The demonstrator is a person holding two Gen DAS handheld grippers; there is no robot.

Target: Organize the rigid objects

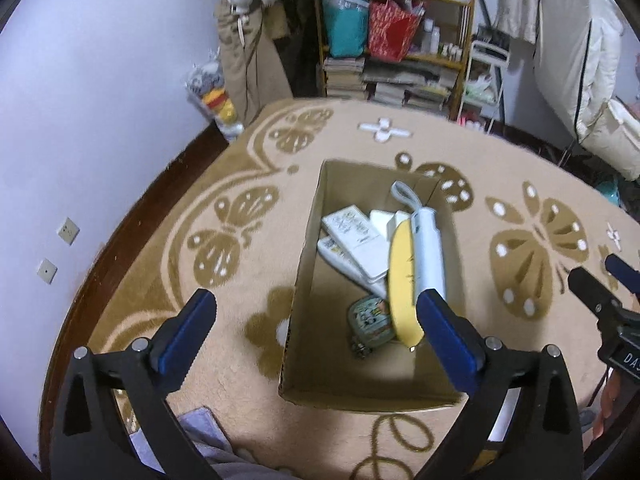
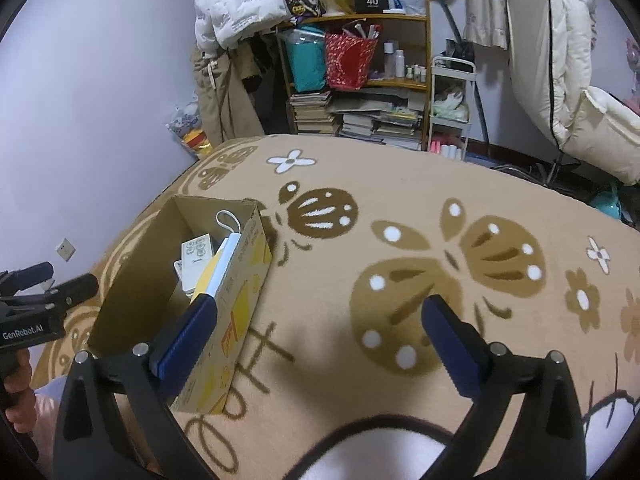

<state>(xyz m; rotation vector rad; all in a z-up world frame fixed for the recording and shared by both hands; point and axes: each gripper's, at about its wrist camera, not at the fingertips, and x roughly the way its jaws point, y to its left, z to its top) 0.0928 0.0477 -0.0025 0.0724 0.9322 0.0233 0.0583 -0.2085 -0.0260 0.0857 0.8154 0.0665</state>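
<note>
The cardboard box (image 1: 308, 264) sits open-topped on the butterfly rug (image 1: 248, 128), likely so items drop straight in. Inside lie a yellow banana-shaped piece (image 1: 402, 276), a white tube (image 1: 428, 248) and white remotes (image 1: 356, 236), loosely overlapped. The left tongs (image 1: 316, 320) and right tongs (image 2: 320, 320) gape wide, empty.

My two handheld grippers: black frames, blue finger pads.

On my left gripper (image 1: 316, 316) and right gripper (image 2: 320, 322) I see matte black angular arms with silver round rivets at the joints and ridged dark-blue pads (image 2: 186, 336). White lettering reads "GenRobot.AI" on the left unit's body (image 2: 24, 334); the right's shows "DAS", cut off.
</note>
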